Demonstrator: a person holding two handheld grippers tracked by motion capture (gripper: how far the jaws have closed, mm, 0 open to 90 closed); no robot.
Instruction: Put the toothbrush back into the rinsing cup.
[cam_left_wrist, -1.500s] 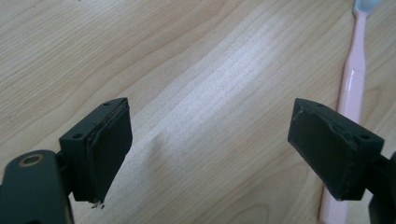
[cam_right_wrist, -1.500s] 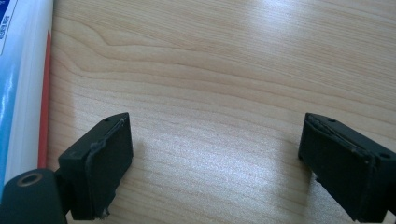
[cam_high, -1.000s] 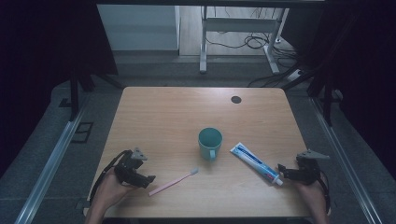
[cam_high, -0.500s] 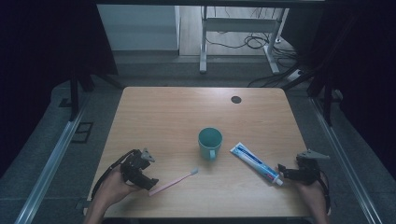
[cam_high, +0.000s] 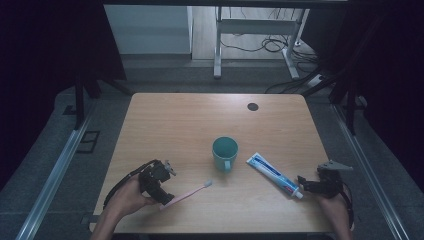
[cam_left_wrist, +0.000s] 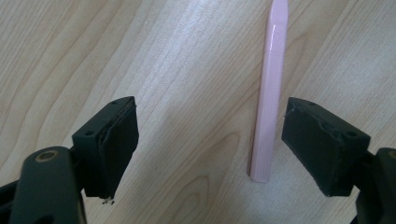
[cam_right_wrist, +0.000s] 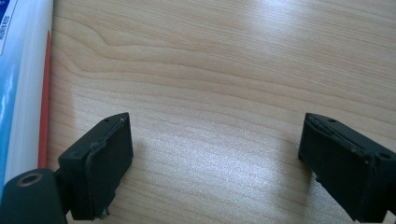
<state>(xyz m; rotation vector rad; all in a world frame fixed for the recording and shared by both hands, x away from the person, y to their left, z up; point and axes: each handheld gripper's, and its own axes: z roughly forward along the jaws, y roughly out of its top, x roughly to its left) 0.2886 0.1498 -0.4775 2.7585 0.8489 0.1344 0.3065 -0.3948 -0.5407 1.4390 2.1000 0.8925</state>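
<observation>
Left gripper (cam_left_wrist: 210, 144) unclenched, jaws just narrowing around slim pink plastic toothbrush (cam_left_wrist: 270, 93), pads clear; right gripper (cam_right_wrist: 215, 163) released beside blue-and-white toothpaste tube (cam_right_wrist: 21, 79).

A pale pink plastic toothbrush (cam_high: 186, 193) lies on the light wooden table with wavy brown grain (cam_high: 190, 120). The round ceramic mug (cam_high: 225, 152) is teal. The flat toothpaste tube (cam_high: 274, 174) is white and blue with a red stripe.
</observation>
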